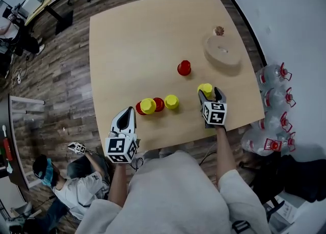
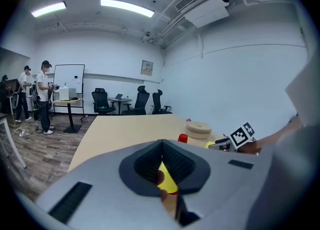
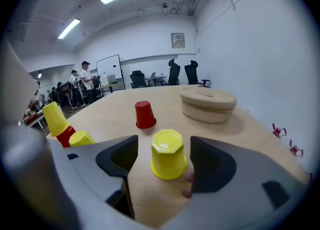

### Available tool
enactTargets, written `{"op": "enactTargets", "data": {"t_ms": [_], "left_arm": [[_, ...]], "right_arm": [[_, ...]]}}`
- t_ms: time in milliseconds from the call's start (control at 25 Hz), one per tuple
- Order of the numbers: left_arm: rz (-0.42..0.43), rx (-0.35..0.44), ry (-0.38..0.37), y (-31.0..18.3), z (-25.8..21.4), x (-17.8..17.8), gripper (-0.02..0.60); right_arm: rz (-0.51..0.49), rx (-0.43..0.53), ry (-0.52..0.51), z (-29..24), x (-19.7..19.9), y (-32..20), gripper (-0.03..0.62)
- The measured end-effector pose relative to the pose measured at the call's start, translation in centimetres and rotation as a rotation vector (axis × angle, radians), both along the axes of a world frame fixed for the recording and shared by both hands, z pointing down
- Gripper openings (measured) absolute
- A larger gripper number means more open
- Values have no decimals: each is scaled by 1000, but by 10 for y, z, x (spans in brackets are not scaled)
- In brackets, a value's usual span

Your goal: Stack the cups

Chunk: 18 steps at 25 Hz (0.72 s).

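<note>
Risk of knocking over or skidding the small yellow plastic cup (image 3: pixel 168 160) through an off-centre close, and of denting its thin wall through too hard a squeeze. Stands upturned on the pale wooden table (image 1: pixel 127 39) between the wide-spread jaws of the right gripper (image 3: pixel 164 146), neither pad pressing yet. Shut and empty, left gripper (image 1: pixel 128 113), aimed at the yellow-topped red stack (image 1: pixel 147 106), just beside another upturned yellow cup (image 1: pixel 171 101). Lone red plastic cup (image 1: pixel 184 67) farther out, round woven lidded basket (image 1: pixel 222 51) beyond, both well apart. Danger of clipping that neighbouring yellow cup on a low carry toward the stack.
</note>
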<state>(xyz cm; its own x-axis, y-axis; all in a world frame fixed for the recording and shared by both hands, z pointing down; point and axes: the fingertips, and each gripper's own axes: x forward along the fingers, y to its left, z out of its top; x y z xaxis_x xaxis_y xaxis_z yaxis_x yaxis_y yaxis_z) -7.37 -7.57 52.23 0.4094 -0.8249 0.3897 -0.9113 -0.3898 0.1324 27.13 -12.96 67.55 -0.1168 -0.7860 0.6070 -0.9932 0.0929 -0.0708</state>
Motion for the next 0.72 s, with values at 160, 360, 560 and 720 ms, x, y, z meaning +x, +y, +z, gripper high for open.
{"op": "enactTargets", "data": {"t_ms": [160,360,560,720], "left_arm": [[-20,-12,-25,4,2,-7,12],[-42,-22,-39,3,4,-17,12],[-58,-18,-24,2,5,-24,12],[-59,-8,-2,-5,5,-26,12]], "right_arm": [[-17,-30,-2,16,2,-6,300],[-9,-42,15,22,5,-11,238],[-52,-9,10,-3,-11,-6,236],[-92,14,1,-28,-33,0,236]]}}
